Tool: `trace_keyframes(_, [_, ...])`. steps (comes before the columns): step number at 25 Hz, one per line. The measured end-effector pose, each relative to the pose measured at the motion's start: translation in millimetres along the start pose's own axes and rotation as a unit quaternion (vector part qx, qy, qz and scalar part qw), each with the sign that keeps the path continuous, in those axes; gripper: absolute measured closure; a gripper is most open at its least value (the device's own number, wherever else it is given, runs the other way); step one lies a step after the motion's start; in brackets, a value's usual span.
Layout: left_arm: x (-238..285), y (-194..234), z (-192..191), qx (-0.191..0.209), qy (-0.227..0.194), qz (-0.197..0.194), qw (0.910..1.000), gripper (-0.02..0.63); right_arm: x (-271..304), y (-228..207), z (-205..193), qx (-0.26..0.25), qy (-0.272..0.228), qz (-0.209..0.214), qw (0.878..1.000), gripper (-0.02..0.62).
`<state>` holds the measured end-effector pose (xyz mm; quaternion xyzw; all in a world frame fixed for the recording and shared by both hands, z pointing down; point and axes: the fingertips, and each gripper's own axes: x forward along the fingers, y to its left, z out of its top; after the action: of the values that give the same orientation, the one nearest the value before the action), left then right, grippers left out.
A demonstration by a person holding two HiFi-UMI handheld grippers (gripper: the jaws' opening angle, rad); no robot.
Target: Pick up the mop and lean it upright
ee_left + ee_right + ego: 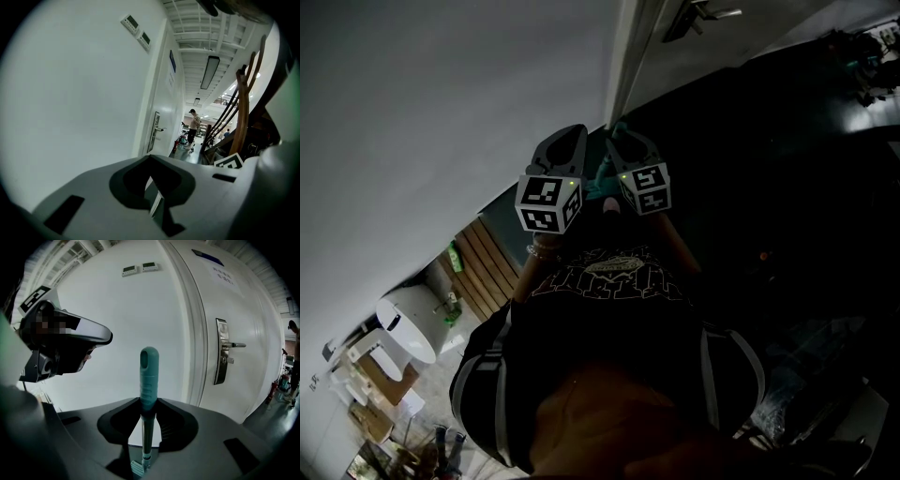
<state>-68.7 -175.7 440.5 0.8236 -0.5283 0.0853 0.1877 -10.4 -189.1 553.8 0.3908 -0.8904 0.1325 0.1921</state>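
location: indoor corridor. a white wall (117,333) runs along one side, with two small control panels (140,268) mounted high on it. just beside the wall is a white door (248,324) fitted with a metal lever handle (228,348). the floor (769,141) is dark and glossy and throws back light. a long ceiling light (209,70) runs down the corridor. a wooden stair handrail (241,112) rises on the side opposite the wall. a person (193,125) stands well down the corridor, apart from the work.

in the head view, at lower left along the foot of the wall, there are wooden slats (483,267), a white rounded unit (408,323) and cardboard boxes (380,384).

mop (149,376): the handle is upright with its teal grip uppermost. it stands in front of the white wall, close to the door frame. contact with the wall cannot be determined from any view.

right gripper (149,427): raised in front of the person's chest, fingers clamped round the mop handle, with the teal grip standing up above them.

left gripper (154,197): raised just beside the right gripper, on the wall side. its fingers are drawn together to a thin slit and hold nothing. it is not on the mop handle.
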Motion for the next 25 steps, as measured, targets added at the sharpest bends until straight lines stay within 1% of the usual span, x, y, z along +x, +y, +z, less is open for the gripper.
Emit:
trace_keyframes(7, [-1.7, 0.4, -4.3, -0.002, 0.008, 0.002, 1.0, 0.569, -1.9, 3.6, 3.6, -0.001, -0.003, 0.003, 1.0, 0.483])
trace_keyframes(25, [-6.7, 1.7, -5.0, -0.003, 0.004, 0.007, 1.0, 0.569, 7.6, 5.8, -0.2, -0.005, 0.003, 0.009, 1.0, 0.483])
